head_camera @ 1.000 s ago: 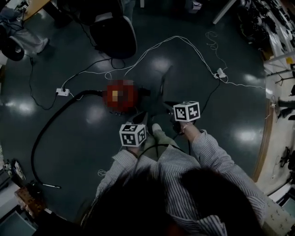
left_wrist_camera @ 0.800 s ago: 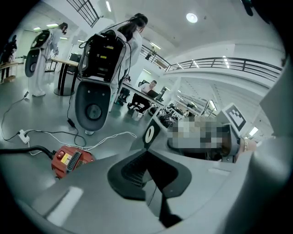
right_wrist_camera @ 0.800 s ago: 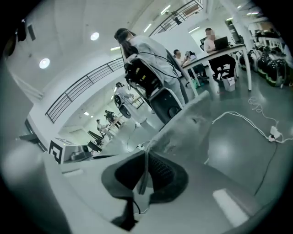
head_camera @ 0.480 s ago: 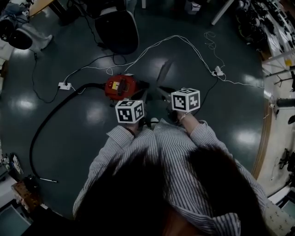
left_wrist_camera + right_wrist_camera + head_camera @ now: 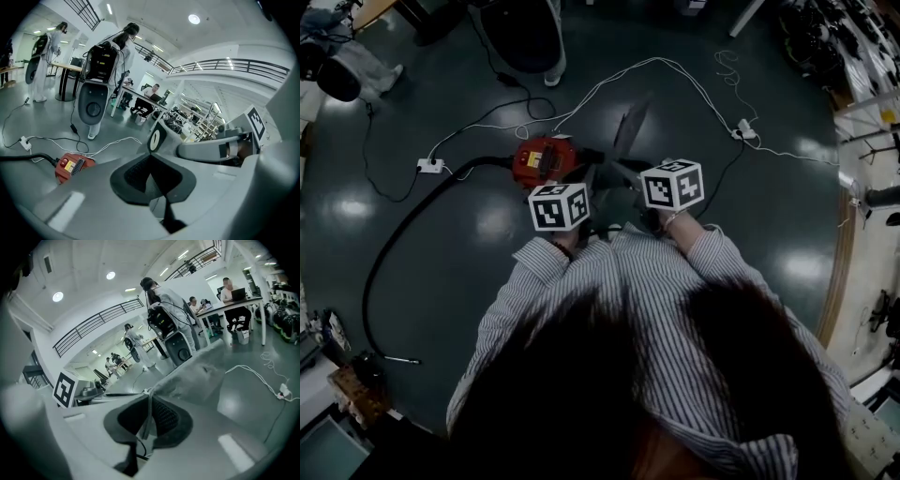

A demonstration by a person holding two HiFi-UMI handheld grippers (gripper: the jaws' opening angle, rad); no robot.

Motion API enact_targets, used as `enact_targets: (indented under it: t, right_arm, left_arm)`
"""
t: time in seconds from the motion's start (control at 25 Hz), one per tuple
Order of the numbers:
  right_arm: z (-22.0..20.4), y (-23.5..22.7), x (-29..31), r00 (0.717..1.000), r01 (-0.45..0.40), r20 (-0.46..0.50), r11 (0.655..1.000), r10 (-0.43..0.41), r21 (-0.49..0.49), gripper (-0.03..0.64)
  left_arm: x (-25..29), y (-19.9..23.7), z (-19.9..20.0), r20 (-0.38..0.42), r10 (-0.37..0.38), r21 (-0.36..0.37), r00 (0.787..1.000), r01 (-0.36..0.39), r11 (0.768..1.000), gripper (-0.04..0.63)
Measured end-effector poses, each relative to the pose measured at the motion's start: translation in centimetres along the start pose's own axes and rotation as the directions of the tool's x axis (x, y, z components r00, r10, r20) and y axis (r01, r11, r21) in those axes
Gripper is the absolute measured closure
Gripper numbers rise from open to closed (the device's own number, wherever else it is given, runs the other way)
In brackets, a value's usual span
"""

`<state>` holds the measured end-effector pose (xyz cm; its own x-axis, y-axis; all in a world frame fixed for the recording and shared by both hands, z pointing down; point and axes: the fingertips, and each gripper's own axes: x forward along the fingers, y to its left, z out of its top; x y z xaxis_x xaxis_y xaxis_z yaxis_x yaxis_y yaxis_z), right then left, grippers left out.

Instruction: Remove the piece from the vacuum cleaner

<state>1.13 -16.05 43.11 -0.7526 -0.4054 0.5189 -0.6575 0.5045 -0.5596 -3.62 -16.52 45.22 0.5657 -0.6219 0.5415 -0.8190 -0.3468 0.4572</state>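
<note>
The red vacuum cleaner (image 5: 546, 159) sits on the floor at far left, its black hose (image 5: 403, 234) curling away to the left. The grey piece (image 5: 630, 124) is up in the air to its right, clear of the body. It looks already removed, with only setting it down left to do. The right gripper (image 5: 149, 397) is clamped on the piece's thin edge. The left gripper (image 5: 151, 151) is pressed together at the tips, apparently on the piece's dark-faced end.

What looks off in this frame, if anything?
Nothing spilled or broken. The grey piece is clamped in the left hand-held gripper and right hand-held gripper, off the red vacuum cleaner. Loose white cables sprawl across the floor.
</note>
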Motion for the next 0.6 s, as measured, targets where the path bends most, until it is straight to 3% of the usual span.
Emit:
enact_targets:
  t: [0.6]
  right_arm:
    - [0.24, 0.78, 0.56, 1.0, -0.012, -0.008, 0.999, 0.012, -0.044, 0.594]
  left_arm:
    - [-0.24, 0.96, -0.46, -0.023, 0.025, -0.002, 0.999, -0.026, 1.0, 0.594]
